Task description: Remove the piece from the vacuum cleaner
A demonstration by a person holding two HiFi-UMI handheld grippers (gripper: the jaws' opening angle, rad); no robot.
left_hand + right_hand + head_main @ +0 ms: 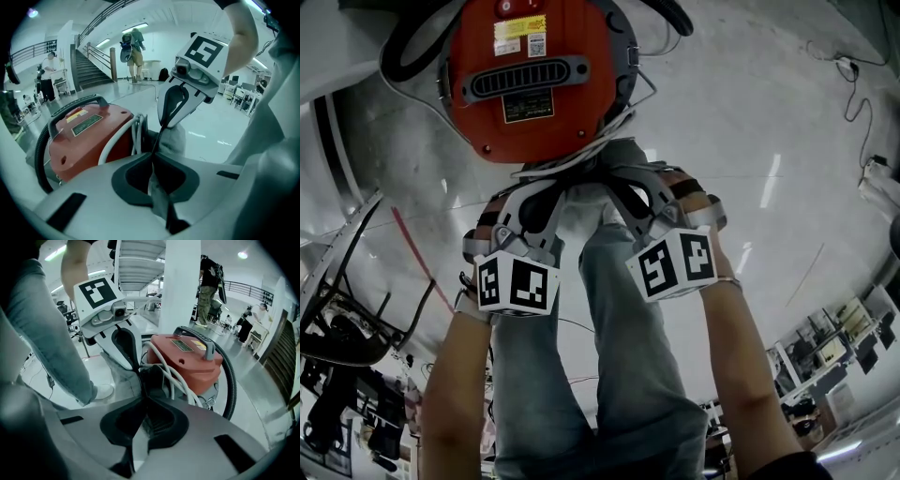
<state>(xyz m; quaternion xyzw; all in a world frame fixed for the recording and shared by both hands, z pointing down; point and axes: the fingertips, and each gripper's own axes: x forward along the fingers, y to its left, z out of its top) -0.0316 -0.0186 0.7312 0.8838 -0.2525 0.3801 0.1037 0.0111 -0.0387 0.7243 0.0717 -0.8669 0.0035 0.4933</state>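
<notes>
Left gripper (153, 157): jaws pressed together on a fold of the grey piece (177, 138), which runs as a strip through the closed pads. Right gripper (142, 397): likewise clamped on the same piece from the other side. In the head view the two jaw tips nearly meet just below the vacuum cleaner.

Floor (750, 122): pale, glossy, strip lights reflected in it.

Vacuum cleaner (530, 84): red body, black vent grille, yellow and black labels. Its upper edge is cut off by the frame in the head view. The right gripper view shows a grey handle on top.

Person's legs (628, 356): jeans, standing directly behind the grippers. In the head view they are close in tone to the piece, so its outline is hard to separate there.

Hose (230, 380): black, ribbed, looping round the far side of the body. Its ends are out of sight.

Cord (176, 376): white, several loops against the near end of the vacuum, beside the piece.

Piece: soft, cloth-like, bunched at the vacuum's near end. Where it joins the body is hidden by the jaws and the cord, and its full shape cannot be made out.
</notes>
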